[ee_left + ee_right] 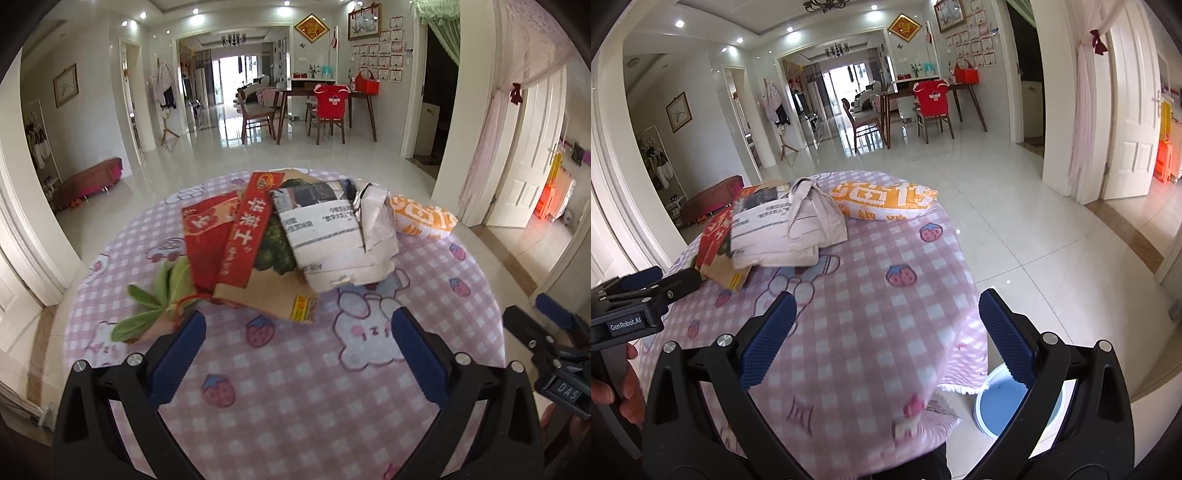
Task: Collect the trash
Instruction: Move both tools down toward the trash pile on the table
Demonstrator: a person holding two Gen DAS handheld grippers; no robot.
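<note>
- The left gripper (297, 345) hovers over the near half of a round table (295, 406) covered with a pink checked cloth; its two blue-padded fingers (177, 365) are spread wide with nothing between them.
- The right gripper (886, 336) hangs over the near right edge of the same table, fingers (766, 343) also spread wide and empty.
- The trash lies in a pile on the far half of the table.
- A red and brown paper bag (236, 243) lies at the left of the pile, with green leaves (155, 306) sticking out at its near left end, just beside the left gripper's left finger.
- A folded newspaper (332, 240) rests partly on the bag, in the middle of the pile.
- An orange and white plastic packet (424, 218) lies at the far right, touching the newspaper.
- A blue and white bucket (1008, 402) stands on the tiled floor just below the table's near right edge, partly hidden by the right gripper's right finger.
</note>
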